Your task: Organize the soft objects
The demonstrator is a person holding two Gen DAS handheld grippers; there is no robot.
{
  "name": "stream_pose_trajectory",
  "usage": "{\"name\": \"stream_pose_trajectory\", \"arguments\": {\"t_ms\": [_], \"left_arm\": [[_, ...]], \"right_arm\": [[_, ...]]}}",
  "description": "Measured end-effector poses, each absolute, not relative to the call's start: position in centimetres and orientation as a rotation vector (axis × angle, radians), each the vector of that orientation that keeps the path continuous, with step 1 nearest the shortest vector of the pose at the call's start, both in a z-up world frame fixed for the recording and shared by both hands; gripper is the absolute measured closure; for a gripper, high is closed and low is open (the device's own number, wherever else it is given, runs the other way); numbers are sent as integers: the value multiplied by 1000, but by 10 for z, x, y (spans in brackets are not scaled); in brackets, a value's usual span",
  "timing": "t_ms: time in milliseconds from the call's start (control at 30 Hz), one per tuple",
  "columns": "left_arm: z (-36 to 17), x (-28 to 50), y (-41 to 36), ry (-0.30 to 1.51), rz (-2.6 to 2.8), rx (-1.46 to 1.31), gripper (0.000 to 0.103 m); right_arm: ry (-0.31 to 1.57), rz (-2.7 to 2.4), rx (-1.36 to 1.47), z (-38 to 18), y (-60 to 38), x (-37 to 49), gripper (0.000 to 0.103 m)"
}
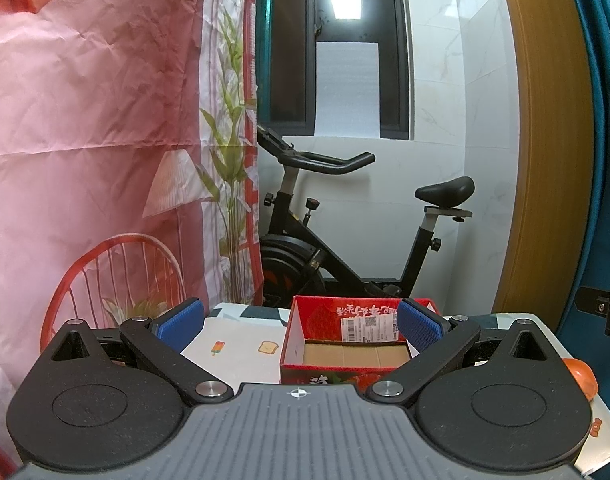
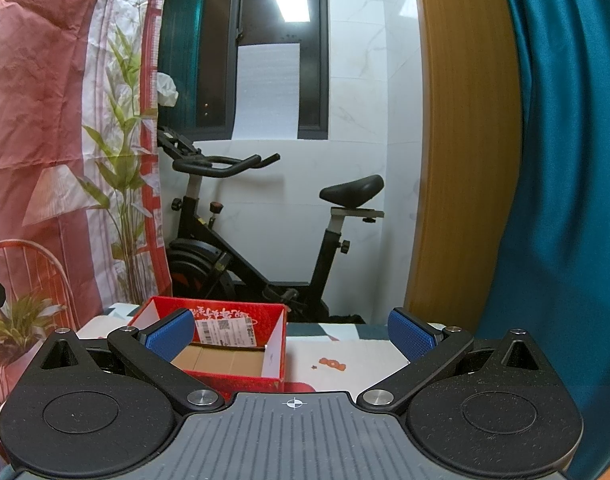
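Note:
A red cardboard box (image 1: 347,310) with a brown bottom and a white shipping label stands open and empty on the table (image 1: 241,344); it also shows in the right wrist view (image 2: 279,350). My left gripper (image 1: 301,326) is open and empty, held above the table with the box just ahead of it. My right gripper (image 2: 293,334) is open and empty, with the box ahead to its left. An orange soft object (image 1: 583,374) shows at the table's right edge in the left wrist view. No soft object lies in the box.
The table has a white cloth with small printed pictures (image 2: 333,364). A black exercise bike (image 1: 345,240) stands behind the table by a white wall. A pink printed backdrop (image 1: 85,120) hangs at left; a teal curtain (image 2: 565,160) and wooden panel (image 2: 457,160) at right.

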State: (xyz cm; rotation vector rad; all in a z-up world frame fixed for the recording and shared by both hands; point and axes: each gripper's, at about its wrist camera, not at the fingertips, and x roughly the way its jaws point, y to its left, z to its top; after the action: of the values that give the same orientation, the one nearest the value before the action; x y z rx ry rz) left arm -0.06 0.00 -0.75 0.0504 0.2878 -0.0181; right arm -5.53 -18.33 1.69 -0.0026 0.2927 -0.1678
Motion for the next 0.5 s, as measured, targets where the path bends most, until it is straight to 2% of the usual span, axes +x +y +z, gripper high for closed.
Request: {"name": "stream_pose_trajectory", "arguments": {"t_ms": [500], "left_arm": [[-10, 2, 2, 311, -33, 34, 0]], "right_arm": [[291, -161, 5, 13, -184, -52, 0]]}}
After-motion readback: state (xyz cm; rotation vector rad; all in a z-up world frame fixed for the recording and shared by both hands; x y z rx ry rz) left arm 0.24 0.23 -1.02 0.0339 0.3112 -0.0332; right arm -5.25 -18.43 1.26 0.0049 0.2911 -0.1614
